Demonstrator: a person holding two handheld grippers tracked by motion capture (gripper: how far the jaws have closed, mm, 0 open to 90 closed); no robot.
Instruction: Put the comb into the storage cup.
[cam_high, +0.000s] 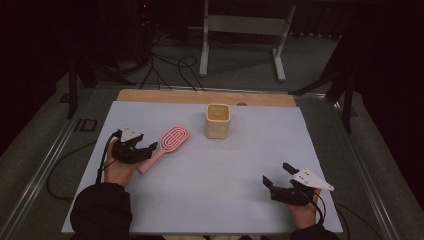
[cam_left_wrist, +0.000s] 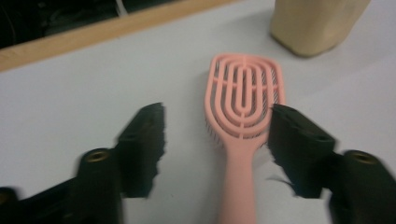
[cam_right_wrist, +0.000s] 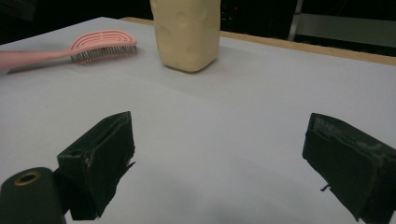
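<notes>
White tabletop (cam_high: 210, 190) — my left claw (cam_left_wrist: 217, 135) gapes around the pink hairbrush (cam_left_wrist: 243, 121), handle running back between its jaws. Light, stiff plastic, I'd judge — pinch that handle; right claw (cam_right_wrist: 219, 158) open, empty.

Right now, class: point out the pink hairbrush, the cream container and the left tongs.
pink hairbrush (cam_left_wrist: 243, 95), left gripper view, on its slotted head.
cream container (cam_high: 218, 121), high view, on its front wall.
left tongs (cam_high: 150, 148), high view, between the tips.
</notes>
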